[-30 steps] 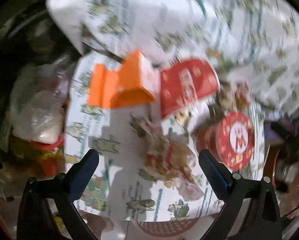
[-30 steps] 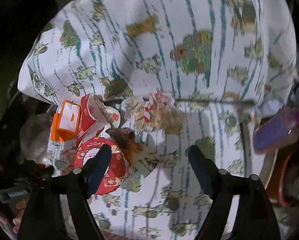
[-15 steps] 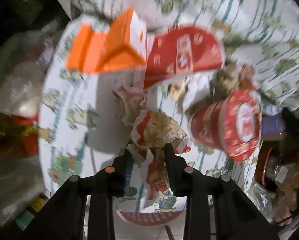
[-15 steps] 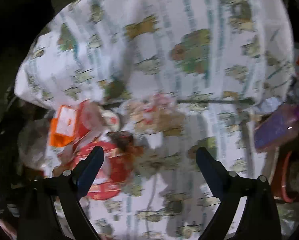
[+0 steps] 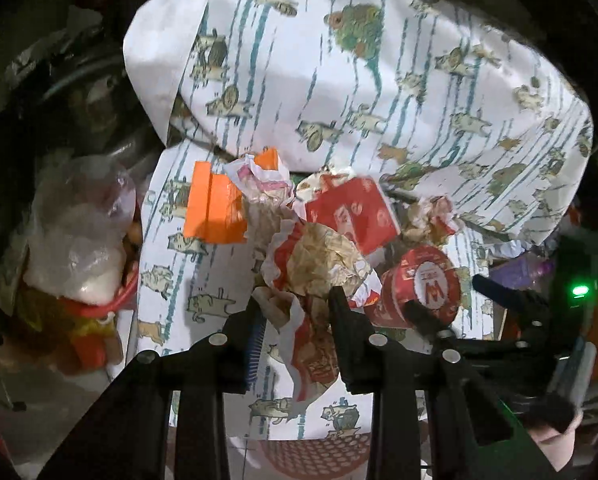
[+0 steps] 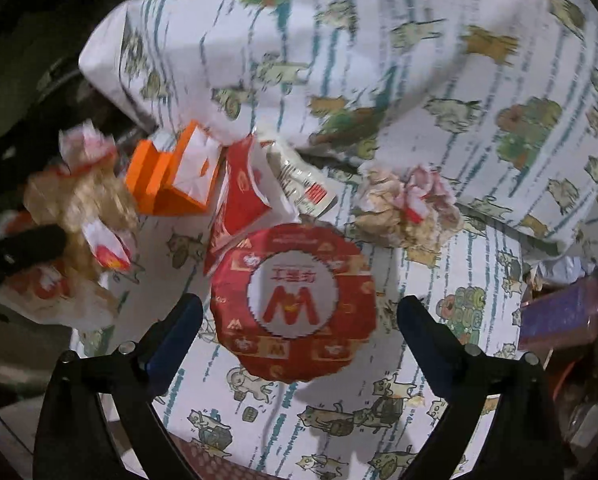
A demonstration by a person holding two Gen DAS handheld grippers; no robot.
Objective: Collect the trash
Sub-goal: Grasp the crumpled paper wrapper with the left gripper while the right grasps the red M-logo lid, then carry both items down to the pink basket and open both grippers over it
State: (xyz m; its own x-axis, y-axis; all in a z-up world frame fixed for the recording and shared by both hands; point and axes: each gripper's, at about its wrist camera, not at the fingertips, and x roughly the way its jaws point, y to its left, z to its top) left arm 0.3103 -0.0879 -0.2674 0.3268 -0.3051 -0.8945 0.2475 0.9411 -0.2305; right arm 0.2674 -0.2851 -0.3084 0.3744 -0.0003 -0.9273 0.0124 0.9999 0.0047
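Observation:
My left gripper [image 5: 295, 304] is shut on a crumpled red and white food wrapper [image 5: 319, 264] and holds it above the cat-print cloth [image 5: 203, 280]; the wrapper also shows blurred in the right wrist view [image 6: 79, 208]. My right gripper [image 6: 299, 312] is open, its jaws on either side of a red paper cup [image 6: 295, 304], seen lid-on. The cup also shows in the left wrist view [image 5: 419, 288]. An orange carton [image 6: 175, 176], a red paper pouch [image 6: 243, 204] and another crumpled wrapper [image 6: 407, 204] lie on the cloth behind the cup.
A folded cat-print cloth heap [image 6: 379, 60] rises behind the trash. A clear plastic bag over a red-rimmed bin [image 5: 79, 248] stands left of the table. A purple box [image 6: 563, 316] sits at the right edge.
My left gripper closed on the crumpled wrapper and lifted it. My right gripper moved in low so that the red cup sits between its open jaws.

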